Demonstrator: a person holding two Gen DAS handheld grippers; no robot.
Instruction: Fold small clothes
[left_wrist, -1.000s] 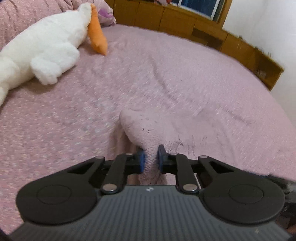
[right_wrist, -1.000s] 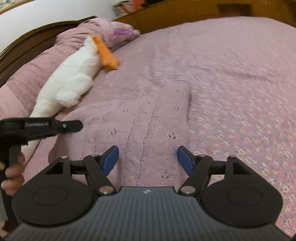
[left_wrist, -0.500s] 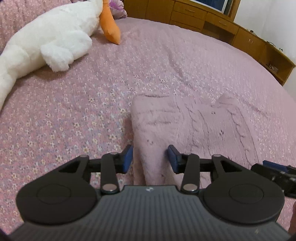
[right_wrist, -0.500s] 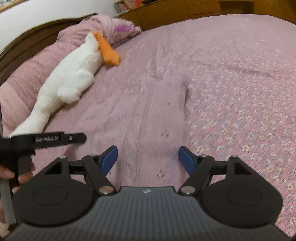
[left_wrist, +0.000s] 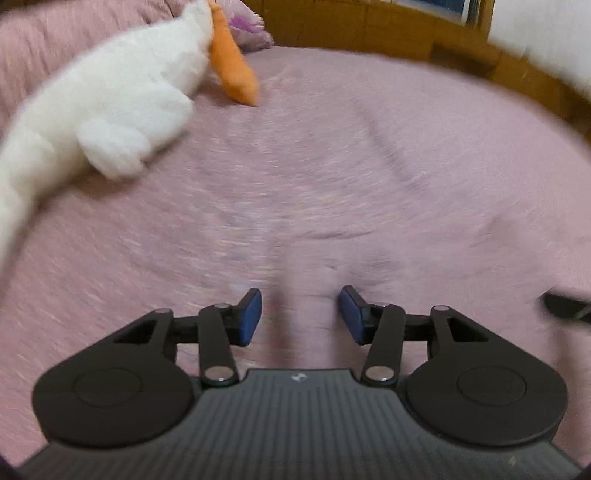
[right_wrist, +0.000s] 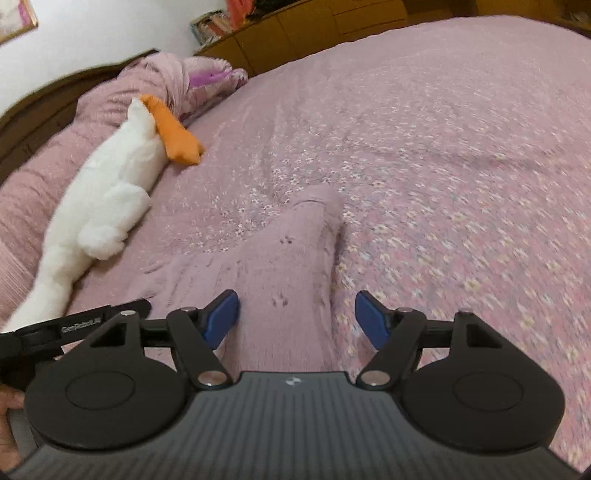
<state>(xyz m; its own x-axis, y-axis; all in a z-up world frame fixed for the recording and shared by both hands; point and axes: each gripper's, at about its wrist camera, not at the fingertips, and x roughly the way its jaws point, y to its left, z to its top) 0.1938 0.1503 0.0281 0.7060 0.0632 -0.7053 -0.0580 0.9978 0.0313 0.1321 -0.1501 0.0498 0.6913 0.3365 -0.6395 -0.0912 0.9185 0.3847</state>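
Observation:
A small pink knit garment lies flat on the pink floral bedspread, one narrow part reaching away from me. My right gripper is open just above its near end, holding nothing. My left gripper is open and empty above the cloth; that view is blurred and the garment is hard to tell from the bedspread. The left gripper's black body shows at the left of the right wrist view.
A white plush goose with an orange beak lies at the left, also in the left wrist view. Pink pillows lie behind it. Wooden cabinets line the far edge of the bed.
My left gripper let go of the garment's corner and opened wide, then swung fast to a new angle. The garment now lies flat. My right gripper stayed open and shifted slightly.

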